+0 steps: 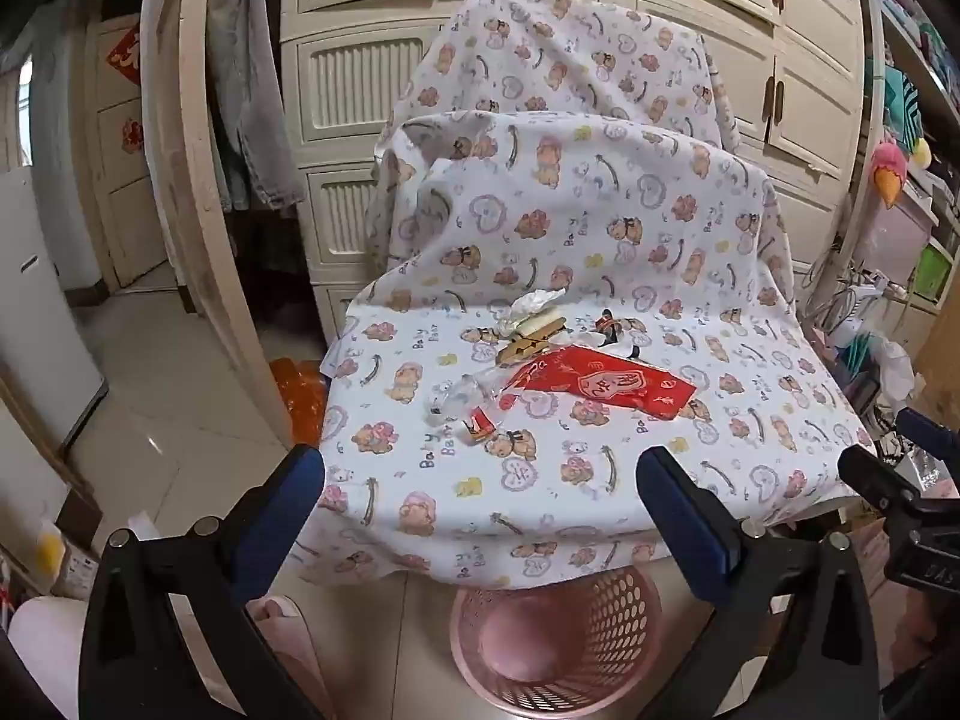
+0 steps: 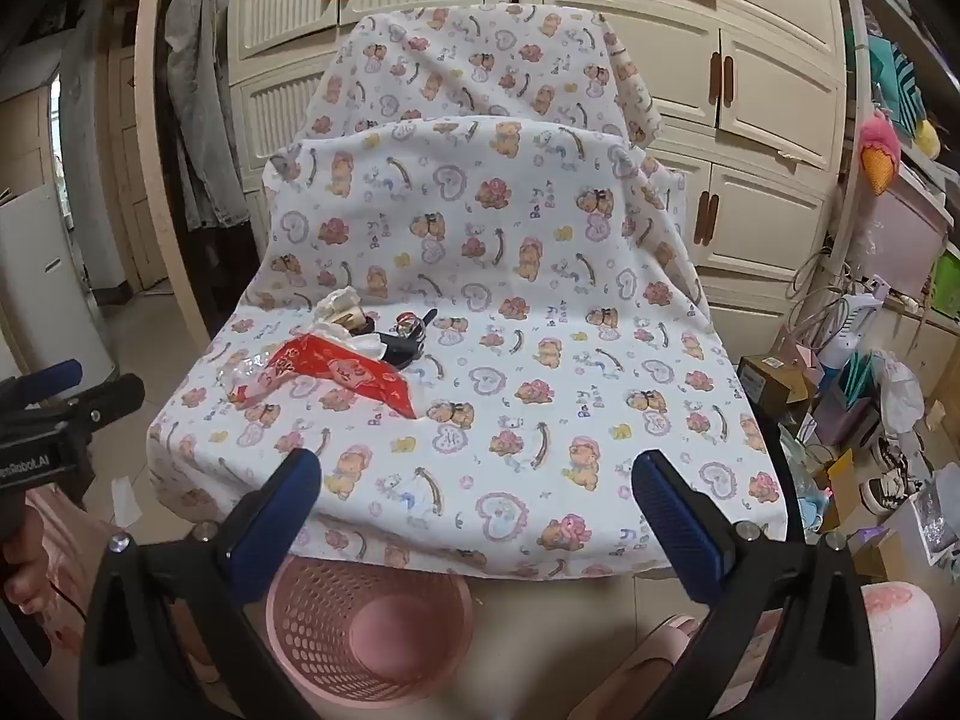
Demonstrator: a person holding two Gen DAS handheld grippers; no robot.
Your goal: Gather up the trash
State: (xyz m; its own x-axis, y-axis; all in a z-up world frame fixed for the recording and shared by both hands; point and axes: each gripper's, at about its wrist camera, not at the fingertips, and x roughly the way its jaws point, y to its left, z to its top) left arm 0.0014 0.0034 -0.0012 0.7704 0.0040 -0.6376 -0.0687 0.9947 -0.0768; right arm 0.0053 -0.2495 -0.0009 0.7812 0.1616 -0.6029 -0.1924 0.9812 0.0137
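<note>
A chair draped in a bear-print cloth (image 1: pixel 540 480) (image 2: pixel 540 420) carries a small pile of litter. A red printed wrapper (image 1: pixel 606 387) (image 2: pixel 354 375) lies flat. Beside it lie clear plastic film (image 1: pixel 459 402) (image 2: pixel 246 369), a crumpled white tissue (image 1: pixel 537 303) (image 2: pixel 339 303), wooden clothespins (image 1: pixel 531 342) and black clips with a key ring (image 2: pixel 408 336). A pink perforated bin (image 1: pixel 558 642) (image 2: pixel 369 630) stands on the floor below the seat's front edge. My left gripper (image 1: pixel 480 480) and right gripper (image 2: pixel 477 480) are both open and empty, held in front of the seat, short of the litter.
Cream cabinets (image 1: pixel 372 78) stand behind the chair. Jeans (image 1: pixel 252 120) hang on a frame at the left. Boxes, bags and shoes (image 2: pixel 870 420) crowd the floor at the right under shelves. An orange bag (image 1: pixel 300 396) lies left of the chair.
</note>
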